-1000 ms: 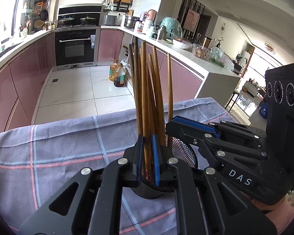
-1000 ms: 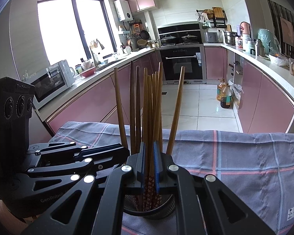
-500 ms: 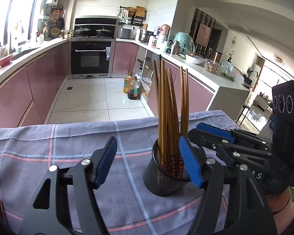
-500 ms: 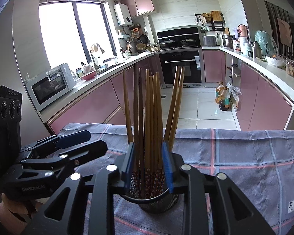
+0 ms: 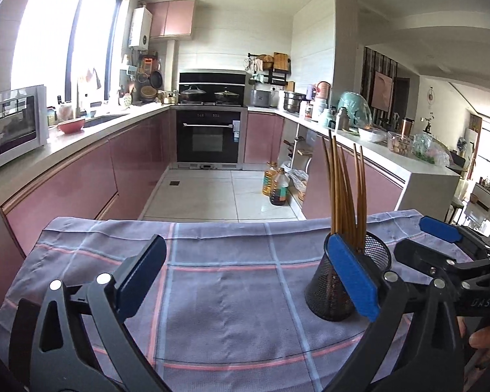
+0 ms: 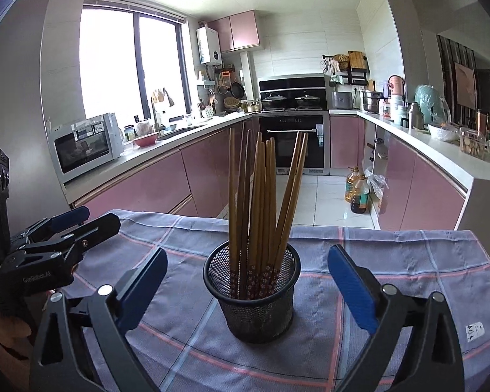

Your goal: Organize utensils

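Note:
A black mesh cup [image 6: 252,297] stands upright on the checked cloth [image 6: 392,261] and holds several brown chopsticks [image 6: 261,202]. My right gripper [image 6: 246,285] is open and empty, its blue pads [image 6: 351,289] apart on either side of the cup, drawn back from it. My left gripper [image 5: 245,276] is open and empty; the cup [image 5: 346,281] shows behind its right pad [image 5: 351,274], with the chopsticks [image 5: 344,192] rising above. The right gripper [image 5: 447,248] shows at the right of the left wrist view; the left gripper [image 6: 62,232] shows at the left of the right wrist view.
The cloth-covered table [image 5: 212,281] ends at a far edge [image 5: 212,225] above the kitchen floor. Pink cabinets [image 6: 140,183] run on both sides, an oven [image 5: 207,140] at the back. Oil bottles [image 5: 276,187] stand on the floor. A microwave [image 6: 85,142] sits on the left counter.
Both grippers were shut on chopsticks in the cup a second ago. They have opened wide and drawn back; the left one has shifted left. The chopsticks stay in the cup.

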`<state>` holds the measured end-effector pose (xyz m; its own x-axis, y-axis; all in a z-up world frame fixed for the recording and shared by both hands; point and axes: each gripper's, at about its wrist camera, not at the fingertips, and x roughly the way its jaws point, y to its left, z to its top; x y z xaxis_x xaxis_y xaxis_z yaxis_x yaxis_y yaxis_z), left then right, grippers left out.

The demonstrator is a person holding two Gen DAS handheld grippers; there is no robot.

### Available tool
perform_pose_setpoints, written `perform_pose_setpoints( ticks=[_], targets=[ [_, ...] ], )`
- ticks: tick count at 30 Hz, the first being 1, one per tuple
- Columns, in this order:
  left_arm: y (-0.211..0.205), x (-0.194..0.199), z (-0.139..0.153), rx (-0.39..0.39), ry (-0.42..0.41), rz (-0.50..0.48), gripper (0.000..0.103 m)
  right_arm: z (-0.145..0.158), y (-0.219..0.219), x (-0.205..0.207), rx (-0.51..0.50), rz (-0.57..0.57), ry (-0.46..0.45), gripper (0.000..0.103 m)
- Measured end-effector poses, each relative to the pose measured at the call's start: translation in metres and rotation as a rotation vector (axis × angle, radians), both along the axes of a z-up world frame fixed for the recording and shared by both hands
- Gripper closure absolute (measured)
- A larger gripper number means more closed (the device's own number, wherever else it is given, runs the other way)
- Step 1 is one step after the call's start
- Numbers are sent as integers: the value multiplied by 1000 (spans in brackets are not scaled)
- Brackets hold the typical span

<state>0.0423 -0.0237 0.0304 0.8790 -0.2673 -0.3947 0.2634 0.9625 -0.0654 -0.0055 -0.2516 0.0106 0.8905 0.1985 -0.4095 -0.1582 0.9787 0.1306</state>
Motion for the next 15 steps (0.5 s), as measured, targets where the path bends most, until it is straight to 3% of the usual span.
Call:
perform_pose_setpoints(
  ticks=[15],
  targets=[
    [31,-40,1,5,-81,132,5,-8,15,-28,28,-5,-32,6]
  ],
)
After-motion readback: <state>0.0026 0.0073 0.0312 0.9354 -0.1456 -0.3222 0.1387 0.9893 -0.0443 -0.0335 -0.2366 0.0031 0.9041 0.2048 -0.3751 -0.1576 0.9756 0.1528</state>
